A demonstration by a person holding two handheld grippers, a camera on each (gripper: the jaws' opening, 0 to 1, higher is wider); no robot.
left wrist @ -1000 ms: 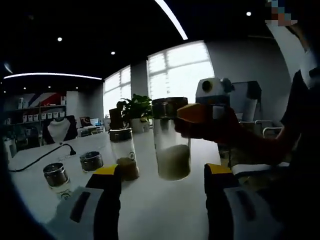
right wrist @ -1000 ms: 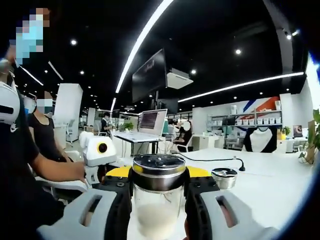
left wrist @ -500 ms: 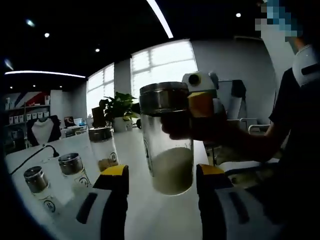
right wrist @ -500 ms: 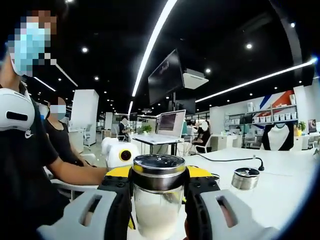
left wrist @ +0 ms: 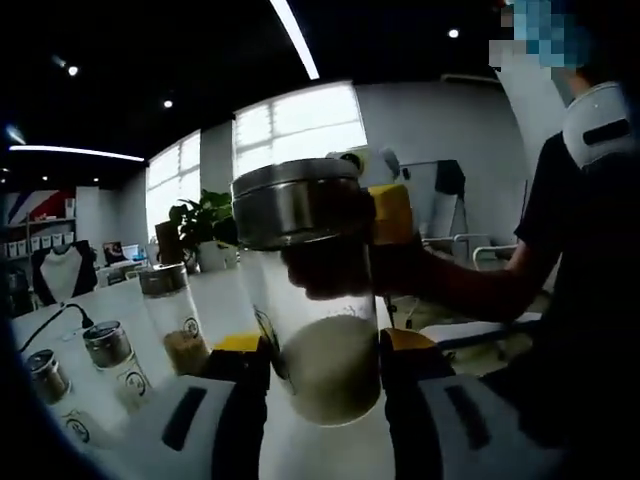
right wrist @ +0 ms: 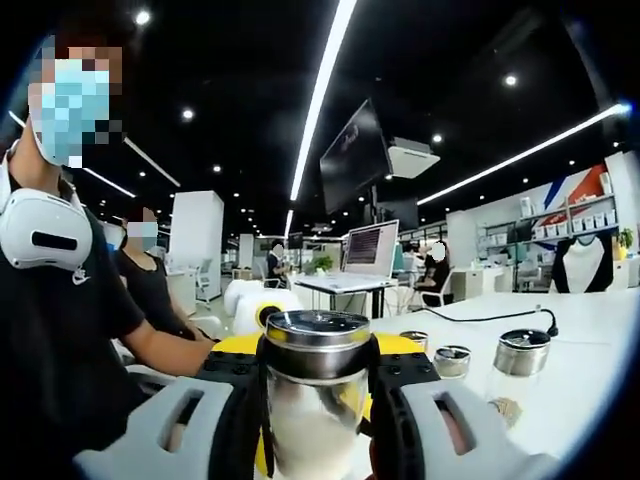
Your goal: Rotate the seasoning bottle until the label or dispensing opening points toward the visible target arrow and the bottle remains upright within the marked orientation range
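Though backlit, bottle [left wrist: 310,300] label [left wrist: 268,335] unreadable.

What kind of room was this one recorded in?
Likely an open-plan office or showroom: a laptop on a desk, a hanging screen, display shelves, and long white tables.

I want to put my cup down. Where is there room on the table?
The table is bare on the far side, past the cable. It is crowded where three small jars stand in a row. The right claw is shut on the big jar, between the left claw's jaws.
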